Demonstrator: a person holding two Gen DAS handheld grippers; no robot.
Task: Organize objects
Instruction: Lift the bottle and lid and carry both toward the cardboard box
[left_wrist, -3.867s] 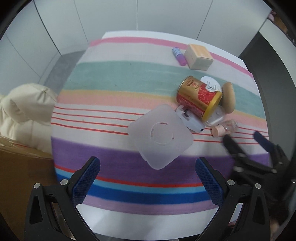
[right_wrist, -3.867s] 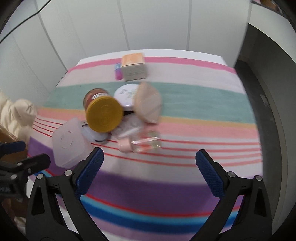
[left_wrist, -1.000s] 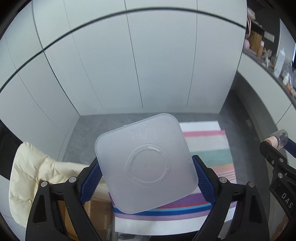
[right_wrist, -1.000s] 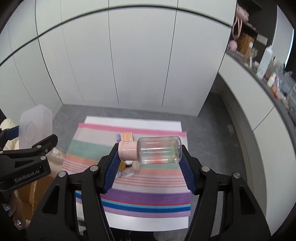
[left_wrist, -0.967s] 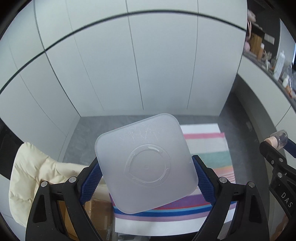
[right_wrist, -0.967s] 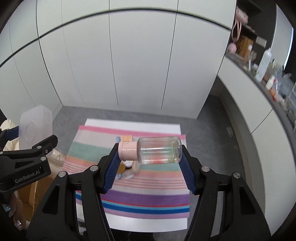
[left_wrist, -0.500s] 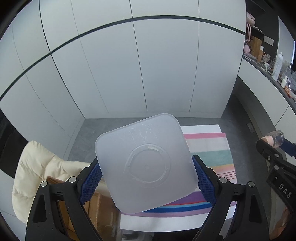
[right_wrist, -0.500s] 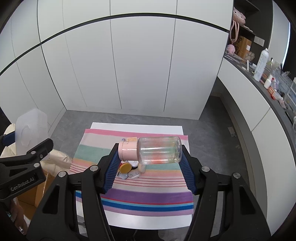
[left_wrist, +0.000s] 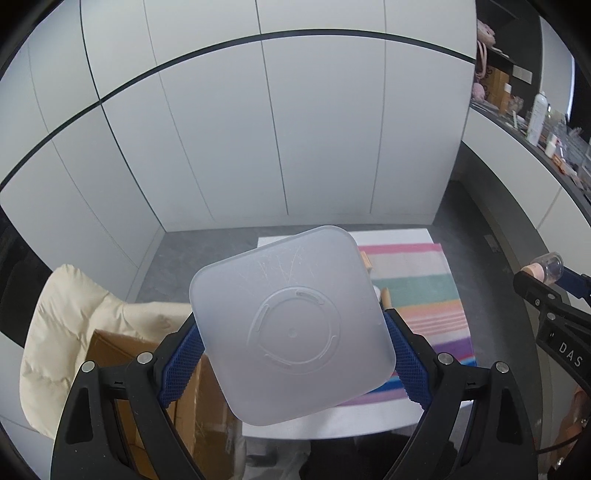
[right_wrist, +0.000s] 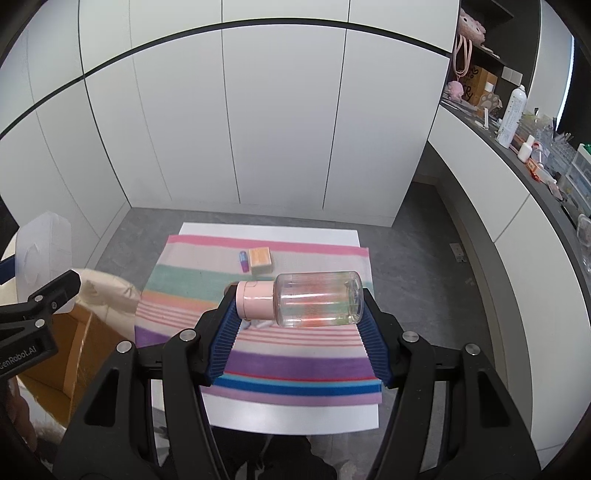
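My left gripper (left_wrist: 291, 354) is shut on a frosted square plastic lid (left_wrist: 291, 325) and holds it high above the table. My right gripper (right_wrist: 299, 314) is shut on a clear bottle with a pink cap (right_wrist: 306, 299), which lies sideways between the pads, also high up. The bottle shows at the right edge of the left wrist view (left_wrist: 546, 266), and the lid at the left edge of the right wrist view (right_wrist: 44, 243). Far below, a small table with a striped cloth (right_wrist: 295, 354) holds an orange box (right_wrist: 260, 260) and a purple tube (right_wrist: 243, 260); other items are hidden behind the bottle.
A cardboard box (left_wrist: 122, 362) and a cream padded jacket (left_wrist: 70, 321) sit left of the table. White cabinet doors (right_wrist: 280, 122) stand behind it. A cluttered counter (right_wrist: 532, 147) runs along the right. The floor is grey.
Both grippers have risen further with the lid and the bottle still held. The table looks smaller and more of the cloth shows. 3.9 s ago both grippers were open over the table.
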